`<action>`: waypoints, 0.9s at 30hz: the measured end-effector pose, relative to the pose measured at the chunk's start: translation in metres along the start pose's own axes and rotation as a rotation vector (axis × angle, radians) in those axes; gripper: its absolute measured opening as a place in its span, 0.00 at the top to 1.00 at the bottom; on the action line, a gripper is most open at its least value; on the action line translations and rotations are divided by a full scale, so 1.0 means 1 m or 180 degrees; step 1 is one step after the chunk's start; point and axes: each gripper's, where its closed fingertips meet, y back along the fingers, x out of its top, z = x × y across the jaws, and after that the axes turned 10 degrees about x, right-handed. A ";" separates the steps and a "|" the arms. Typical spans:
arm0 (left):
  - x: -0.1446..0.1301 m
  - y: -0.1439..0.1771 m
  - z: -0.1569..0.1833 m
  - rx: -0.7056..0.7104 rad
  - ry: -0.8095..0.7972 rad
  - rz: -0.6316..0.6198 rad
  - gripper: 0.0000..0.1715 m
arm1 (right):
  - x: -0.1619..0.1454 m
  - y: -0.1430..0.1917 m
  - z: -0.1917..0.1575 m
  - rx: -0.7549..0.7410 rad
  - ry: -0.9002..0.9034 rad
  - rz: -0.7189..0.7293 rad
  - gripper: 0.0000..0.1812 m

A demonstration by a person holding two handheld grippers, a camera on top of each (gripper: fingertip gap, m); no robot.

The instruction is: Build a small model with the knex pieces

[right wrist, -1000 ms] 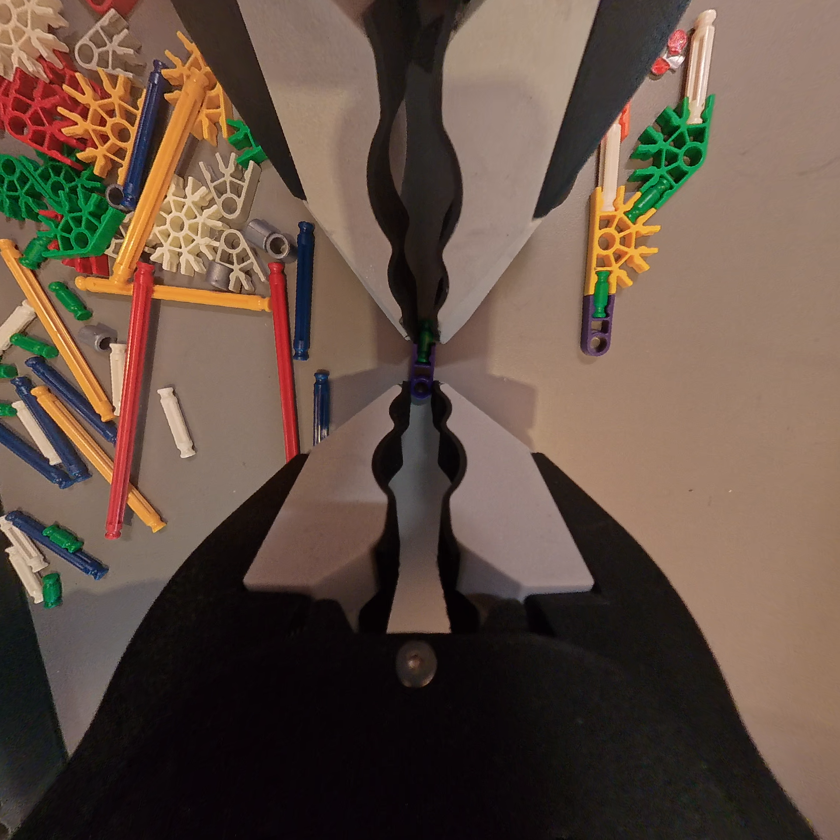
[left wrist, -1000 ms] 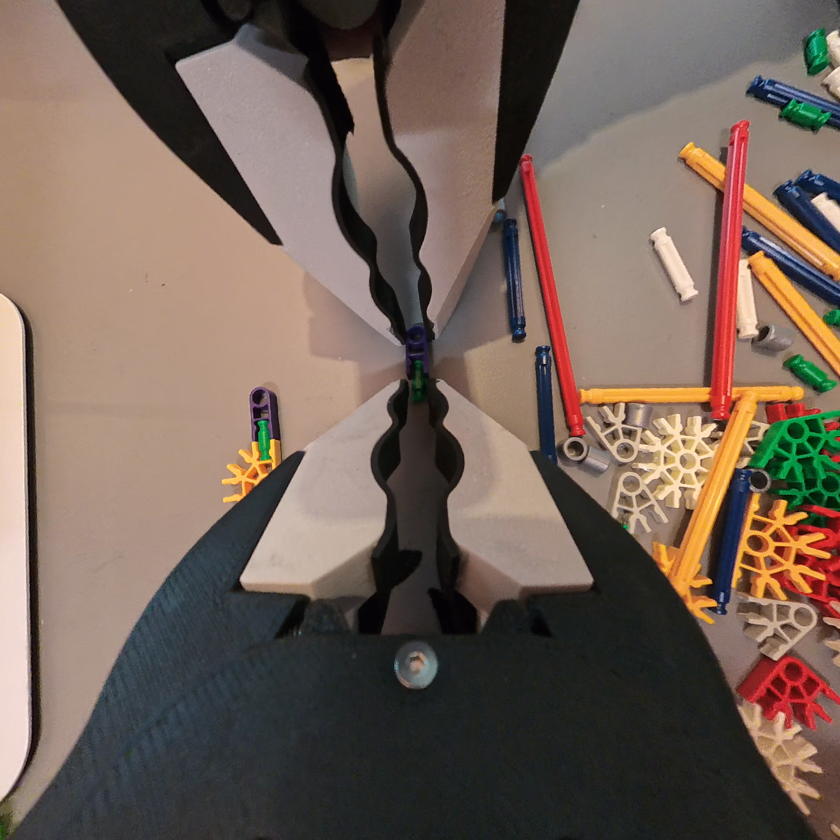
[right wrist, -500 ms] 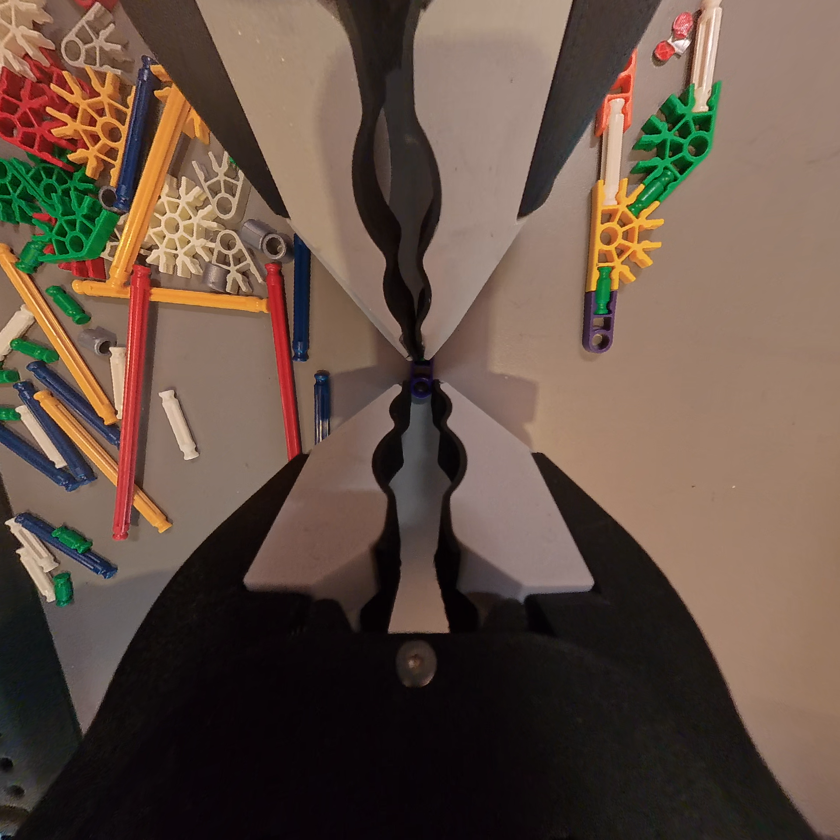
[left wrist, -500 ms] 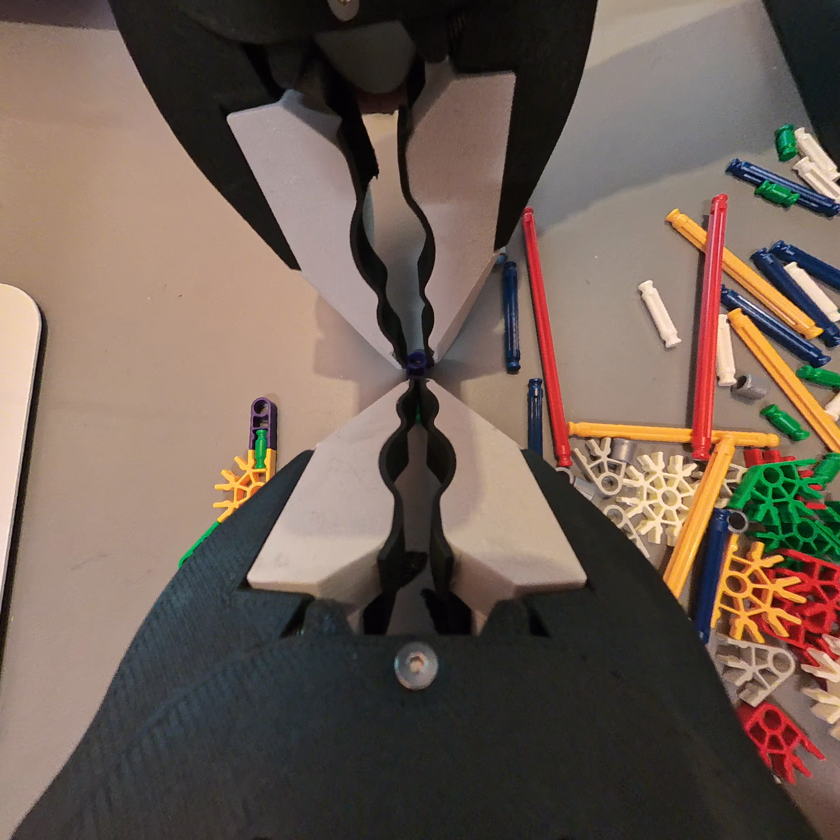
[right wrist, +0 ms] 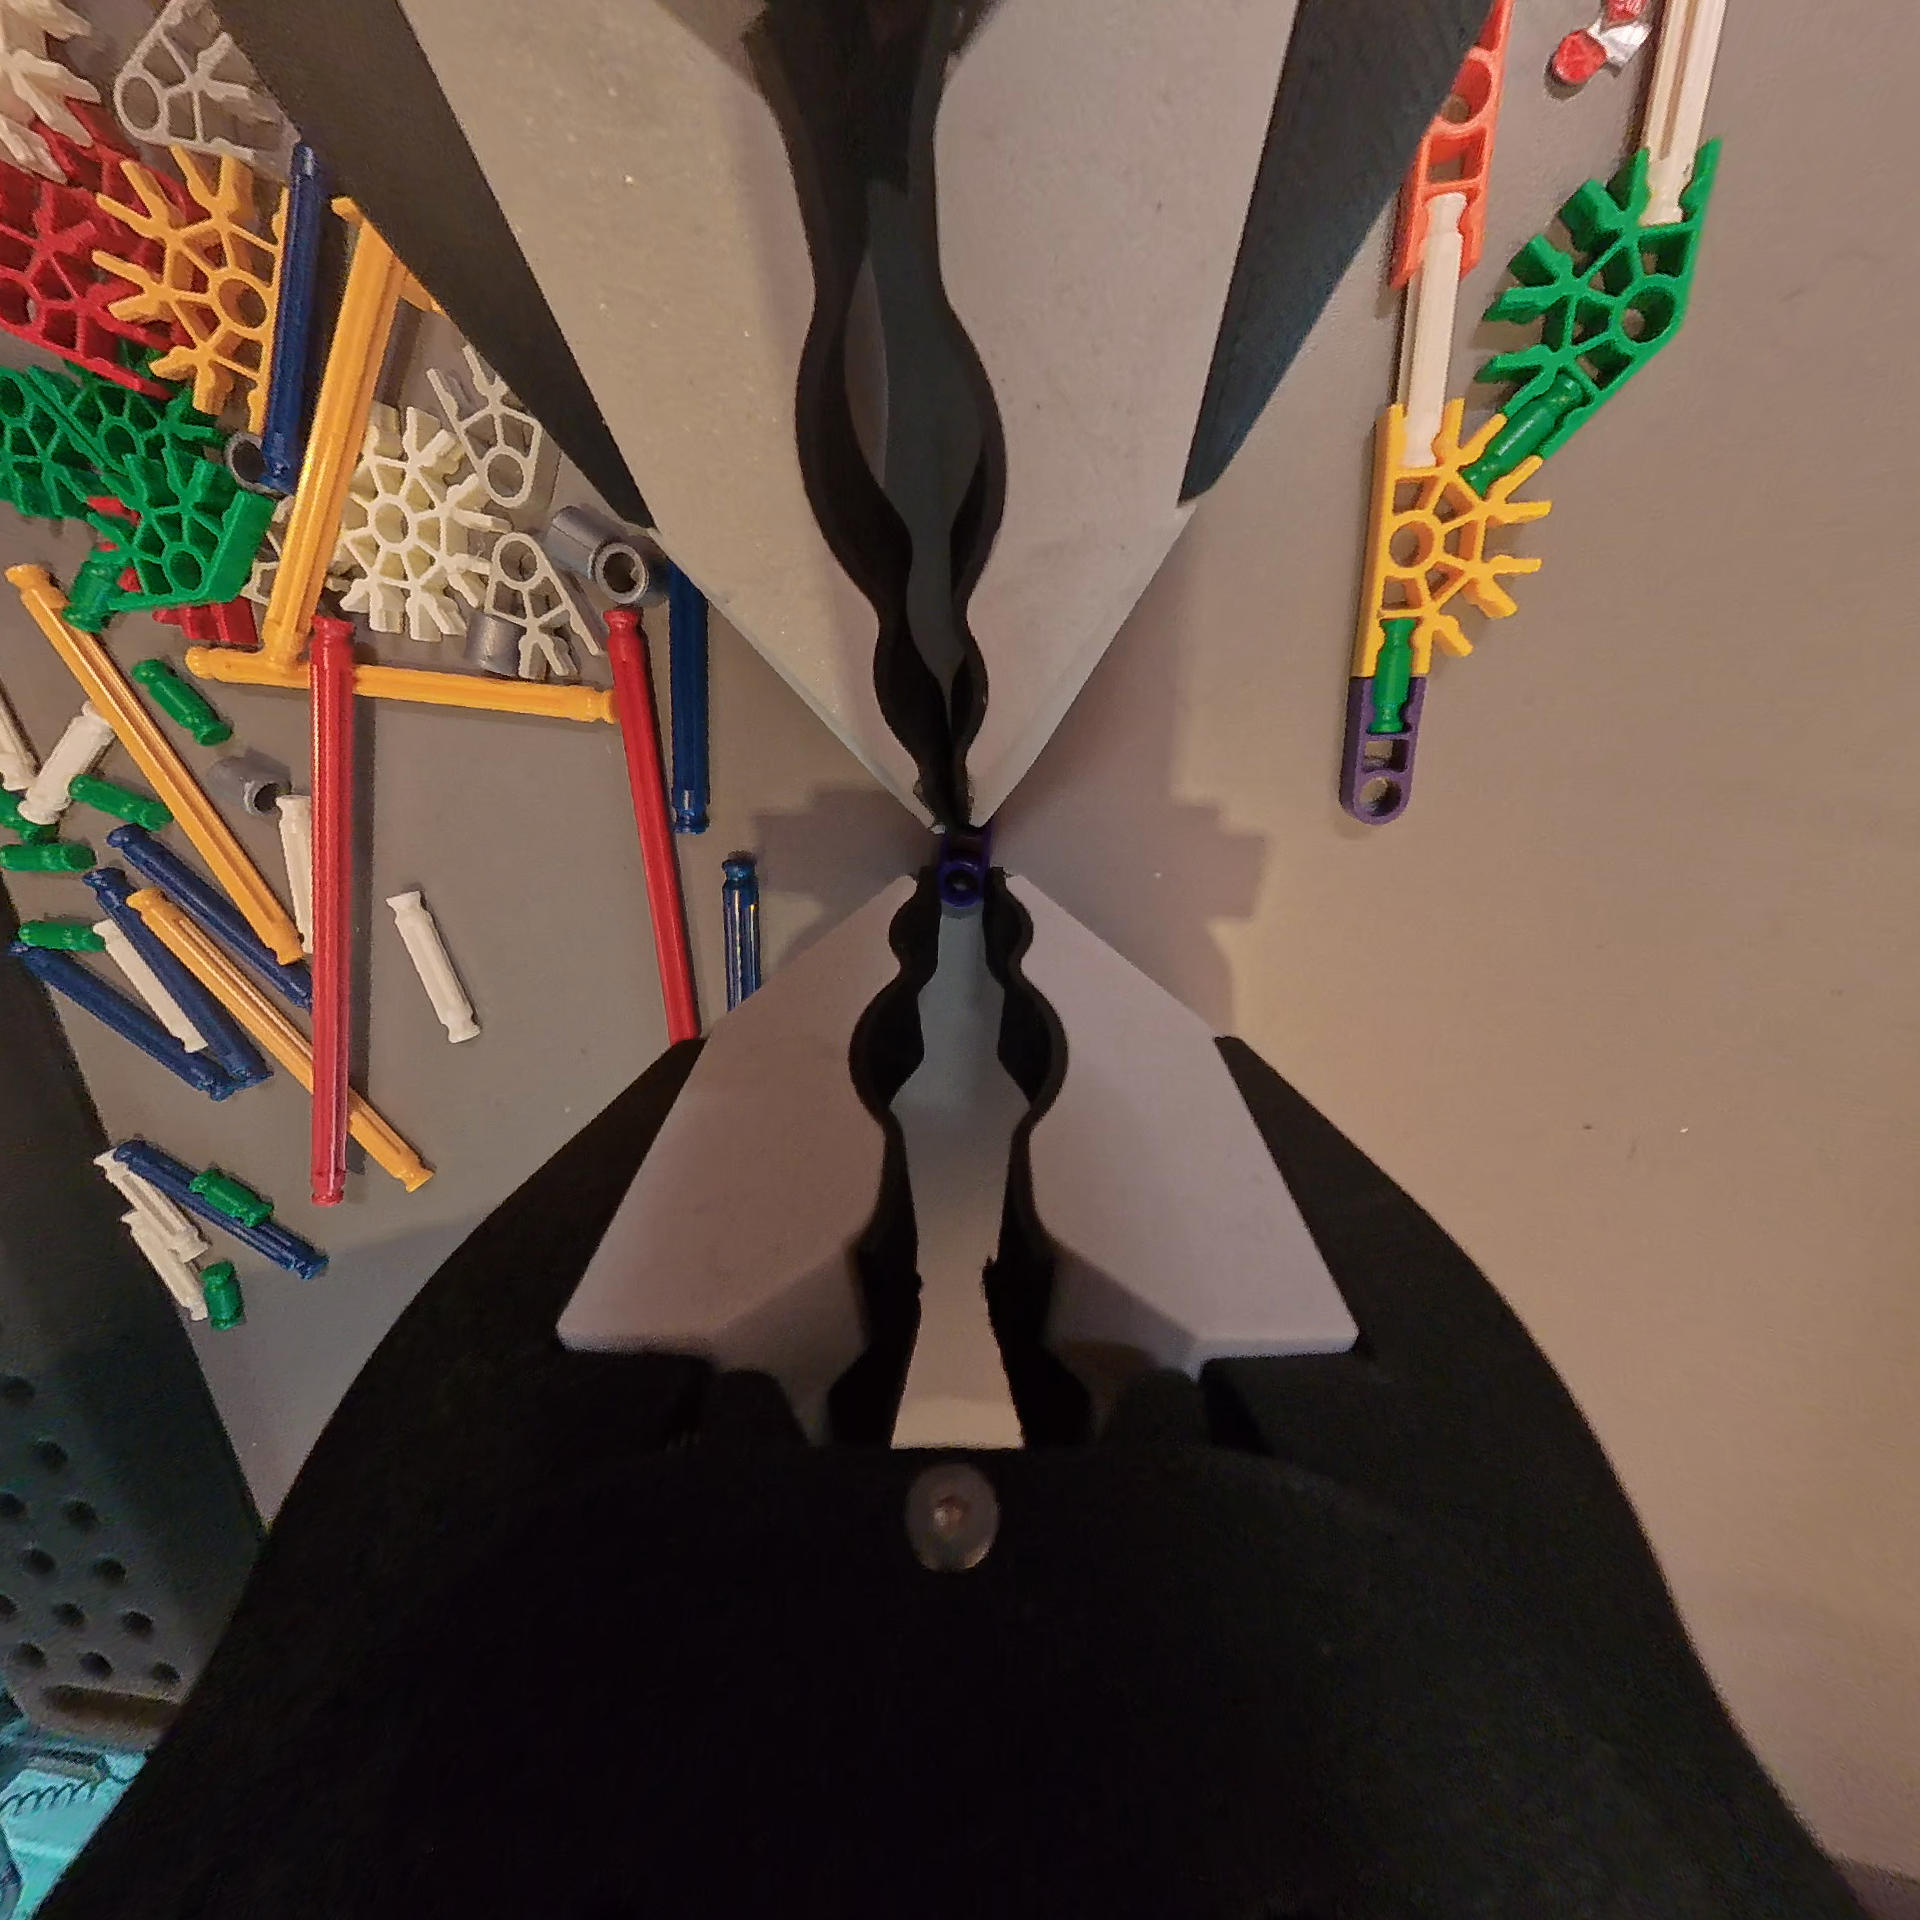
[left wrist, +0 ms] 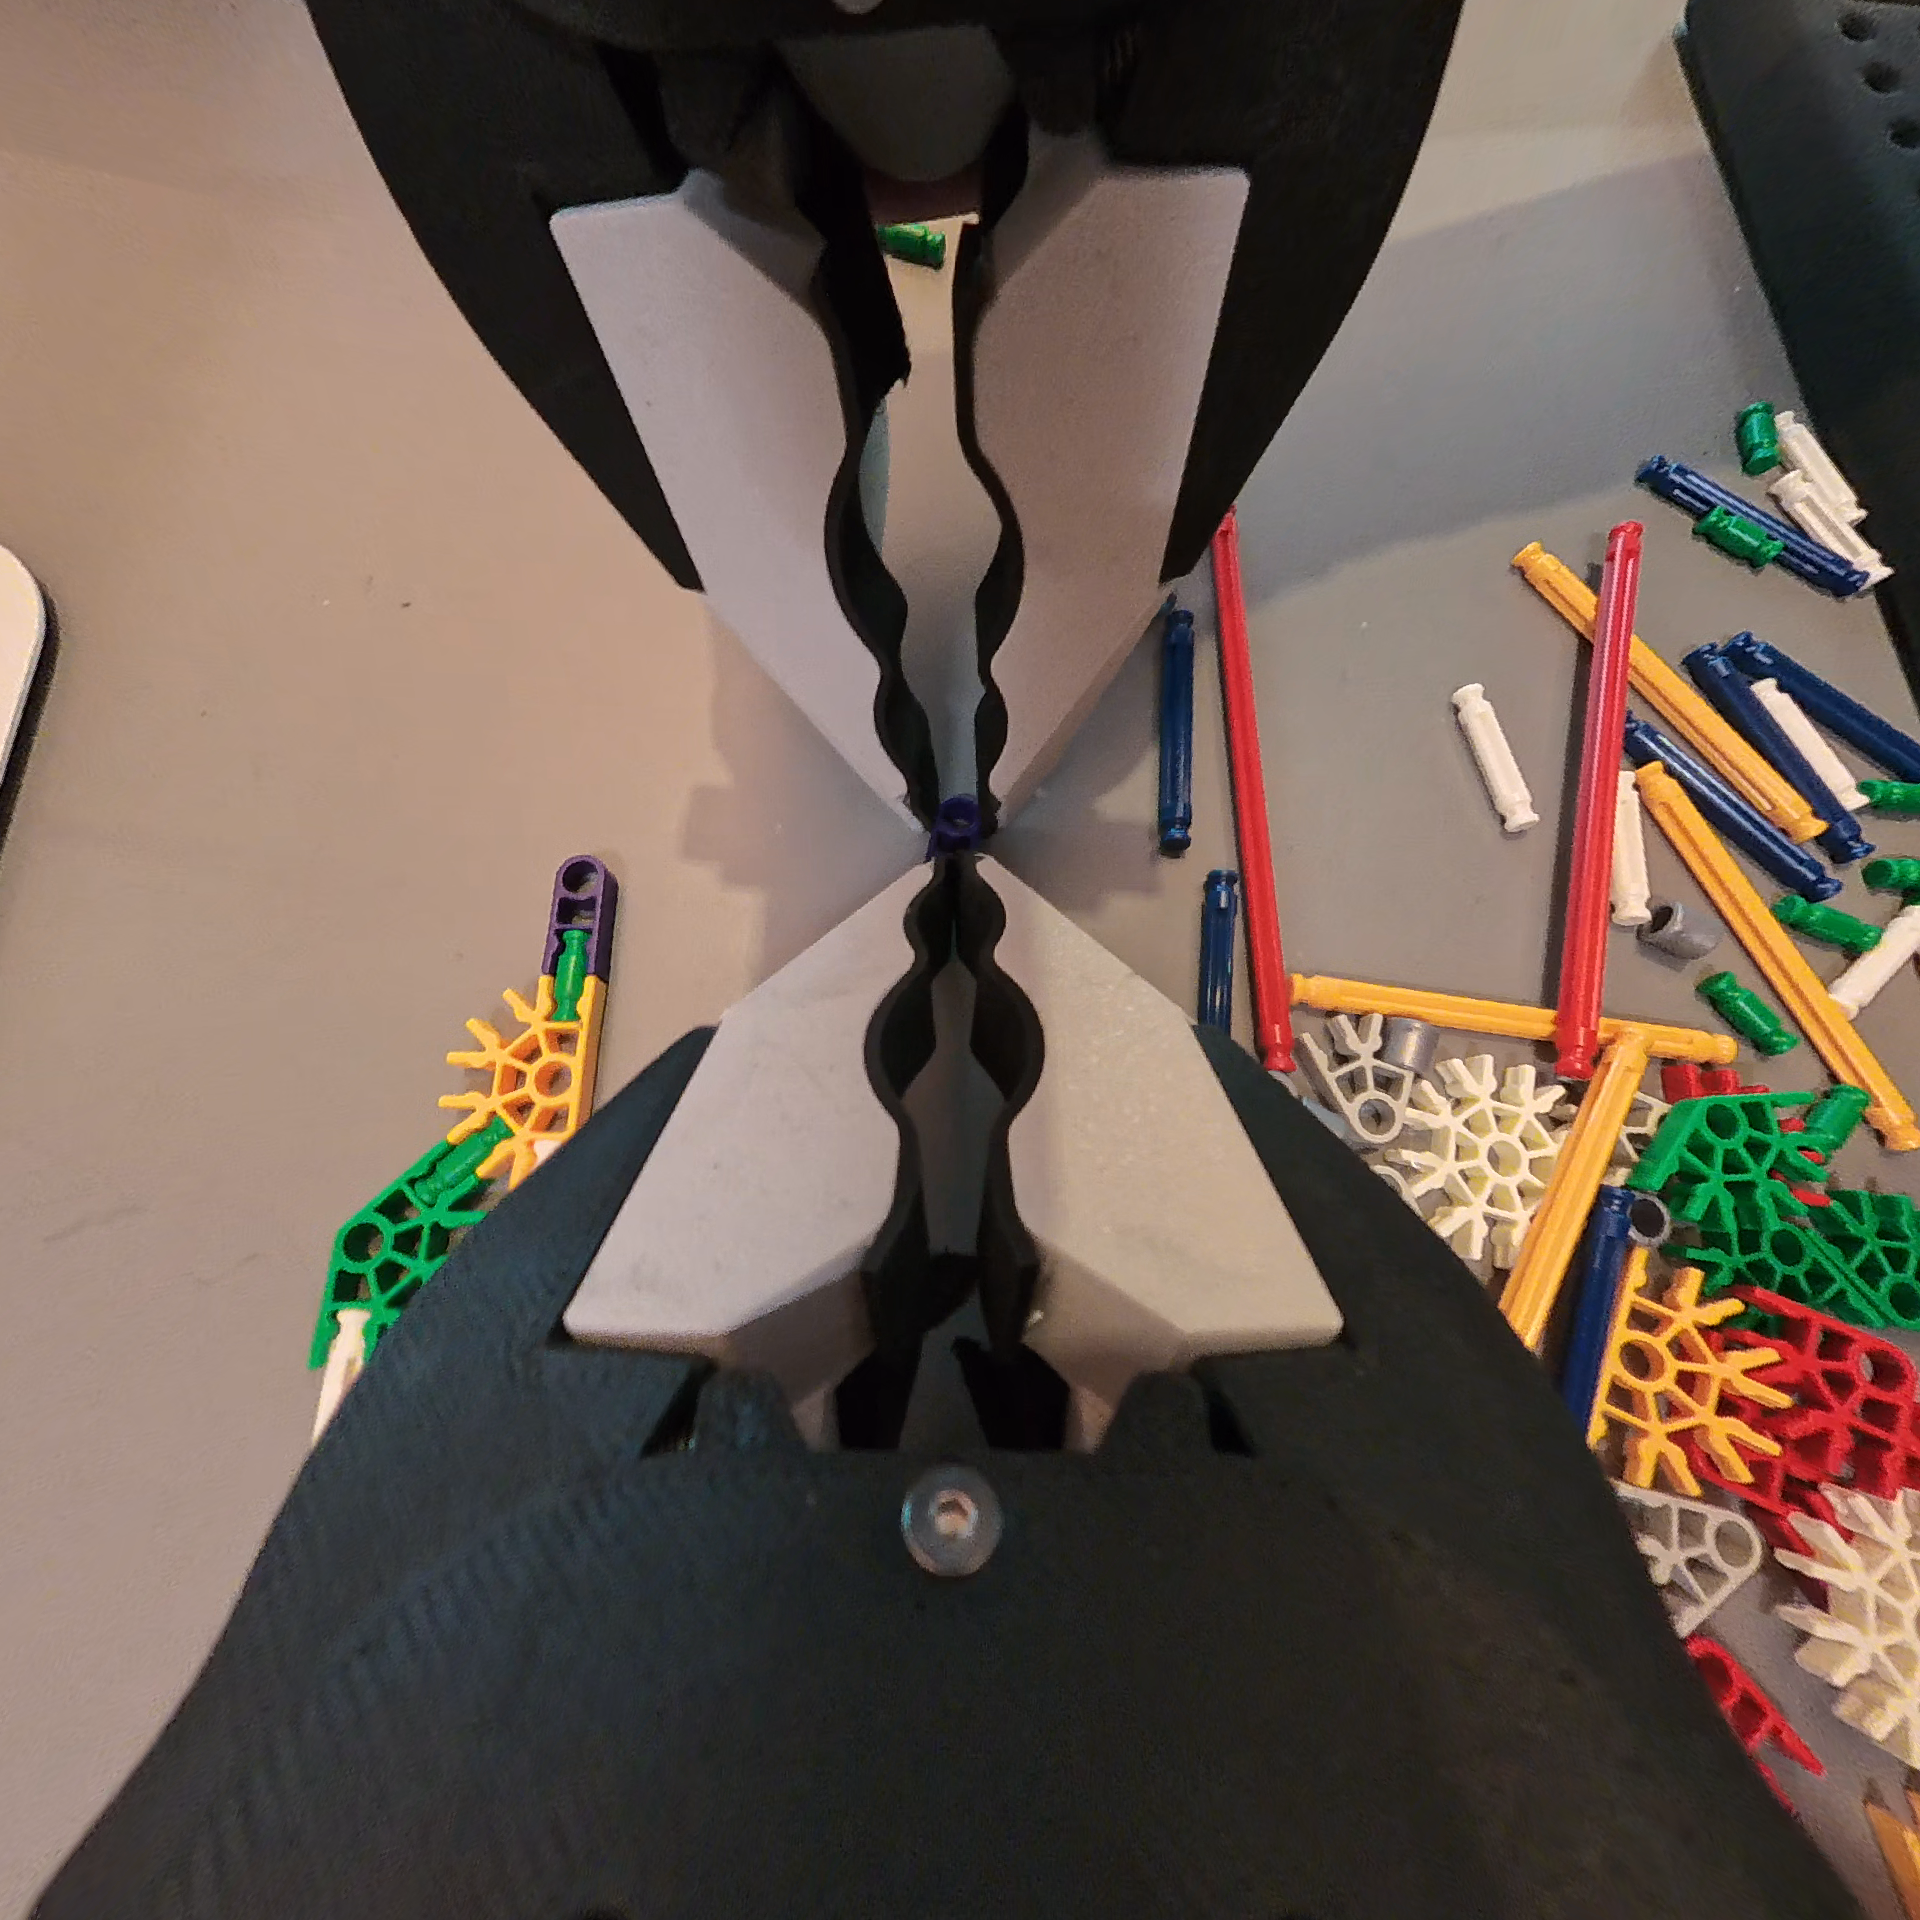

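My two grippers meet tip to tip above the grey table. My right gripper [right wrist: 961,885] is shut on a small purple connector [right wrist: 961,871], which also shows in the left wrist view [left wrist: 956,821]. My left gripper [left wrist: 951,883] is shut, with its tips pressed against that connector. The short green rod it held earlier is hidden between the tips. The right gripper reaches in from the top of the left wrist view [left wrist: 954,798]. The left gripper reaches in from the top of the right wrist view [right wrist: 951,805].
A joined chain of purple, yellow and green connectors with white rods [left wrist: 520,1070] [right wrist: 1455,520] lies beside the grippers. A pile of loose rods and connectors [left wrist: 1714,1195] [right wrist: 260,468] lies on the other side. There is a white board edge [left wrist: 16,665] and a dark perforated object [right wrist: 83,1507]. Left and right tips are no more than a few centimetres apart. From either gripper's tips it is about 30 cm to the dark perforated object [right wrist: 83,1507].
The two grippers have closed the gap between their tips. The green rod, visible between them a second ago, has gone into the purple connector and out of sight.
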 end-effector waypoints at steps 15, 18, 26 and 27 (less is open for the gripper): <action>-0.003 -0.001 0.002 0.0142 -0.0033 -0.0059 1.00 | 0.003 0.001 -0.001 -0.0128 -0.0196 0.0439 0.96; -0.003 -0.001 0.002 0.0099 0.0054 -0.0075 1.00 | 0.008 0.005 -0.002 -0.0193 -0.0172 0.0601 0.96; -0.001 0.000 -0.001 -0.0068 0.0251 -0.0067 1.00 | 0.015 0.006 0.004 -0.0320 -0.0157 0.0746 1.00; -0.001 0.000 -0.002 -0.0081 0.0282 -0.0061 1.00 | 0.015 0.006 0.005 -0.0320 -0.0172 0.0790 1.00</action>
